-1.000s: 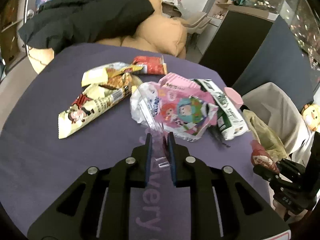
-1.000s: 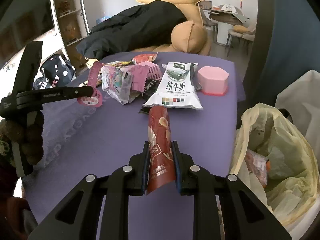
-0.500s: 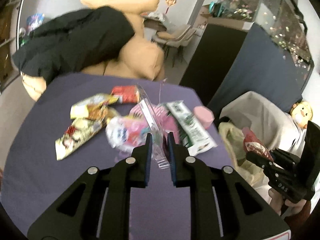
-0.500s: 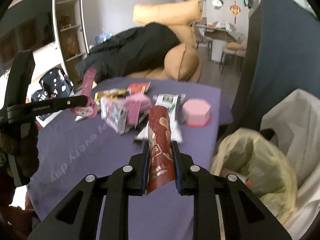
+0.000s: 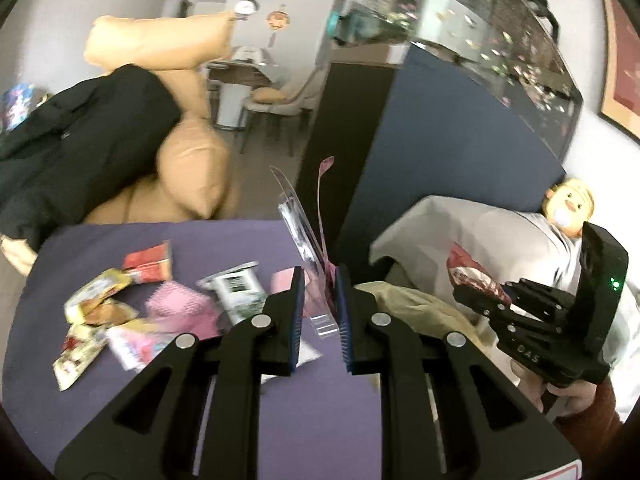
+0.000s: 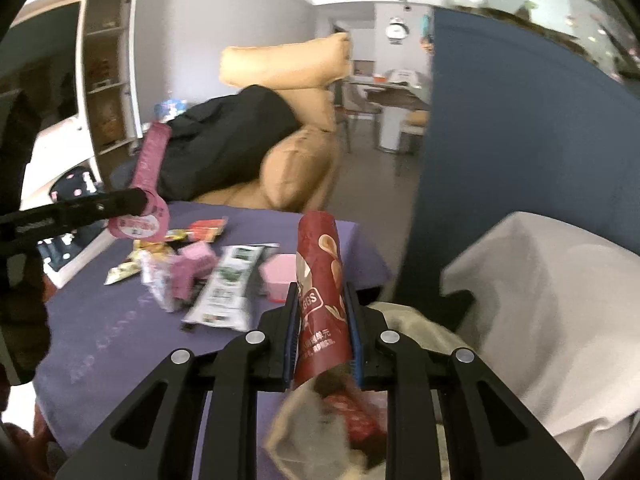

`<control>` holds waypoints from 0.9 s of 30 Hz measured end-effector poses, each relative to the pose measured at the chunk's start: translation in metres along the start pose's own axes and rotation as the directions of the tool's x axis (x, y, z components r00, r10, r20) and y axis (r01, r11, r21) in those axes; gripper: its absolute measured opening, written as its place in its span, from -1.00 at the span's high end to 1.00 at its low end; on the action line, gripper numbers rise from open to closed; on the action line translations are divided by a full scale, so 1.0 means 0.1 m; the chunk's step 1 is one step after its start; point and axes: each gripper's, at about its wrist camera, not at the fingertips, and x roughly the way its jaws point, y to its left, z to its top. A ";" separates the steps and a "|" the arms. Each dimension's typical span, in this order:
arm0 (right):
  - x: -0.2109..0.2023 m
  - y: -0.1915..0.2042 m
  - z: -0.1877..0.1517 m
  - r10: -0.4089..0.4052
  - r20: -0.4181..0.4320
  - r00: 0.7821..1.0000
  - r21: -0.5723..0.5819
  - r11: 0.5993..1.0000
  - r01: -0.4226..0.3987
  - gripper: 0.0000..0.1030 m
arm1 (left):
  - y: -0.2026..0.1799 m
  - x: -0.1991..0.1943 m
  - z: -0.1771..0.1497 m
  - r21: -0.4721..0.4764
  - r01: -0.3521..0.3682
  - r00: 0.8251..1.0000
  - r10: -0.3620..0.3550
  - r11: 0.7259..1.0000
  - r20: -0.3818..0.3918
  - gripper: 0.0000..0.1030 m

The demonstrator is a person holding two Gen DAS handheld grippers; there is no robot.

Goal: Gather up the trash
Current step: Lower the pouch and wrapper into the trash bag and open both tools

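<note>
My left gripper (image 5: 319, 280) is shut on a clear blister pack with a pink card (image 5: 300, 224), which stands up above the purple table (image 5: 224, 240). In the right wrist view that gripper (image 6: 138, 200) enters from the left with the pink card (image 6: 150, 164) in it. My right gripper (image 6: 322, 300) is shut on a dark red crisp wrapper (image 6: 320, 256). It hangs over the open yellowish trash bag (image 6: 304, 424), which holds red litter. In the left wrist view the right gripper (image 5: 476, 292) hovers at the right, beyond the bag (image 5: 412, 304).
A milk carton (image 6: 228, 280), a pink box (image 6: 280, 272), a pink pouch (image 5: 176, 308) and several snack wrappers (image 5: 96, 300) lie on the table. A white cover (image 6: 540, 300) and a blue partition (image 6: 500, 140) stand right. A tan sofa with a black coat (image 5: 80, 140) is behind.
Both grippers have risen and swung right, from over the table to the bag. The blister pack has come up off the heap of wrappers. The red wrapper now hangs over the bag's mouth.
</note>
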 end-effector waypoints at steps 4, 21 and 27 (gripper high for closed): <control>-0.08 -0.31 -0.03 -0.040 0.005 0.999 0.041 0.998 0.040 0.59 | -0.35 0.29 -0.01 0.036 0.060 0.997 -0.058 0.998 -0.051 0.71; -0.22 -1.12 -0.23 -0.168 -0.018 0.986 0.145 0.975 0.169 0.59 | -1.16 1.25 -0.41 0.083 0.237 0.948 -0.212 0.968 -0.236 0.64; -0.13 -1.10 -0.29 -0.147 -0.031 0.989 0.157 0.976 0.150 0.59 | -1.01 1.27 -0.45 0.078 0.195 0.957 -0.172 0.978 -0.235 0.03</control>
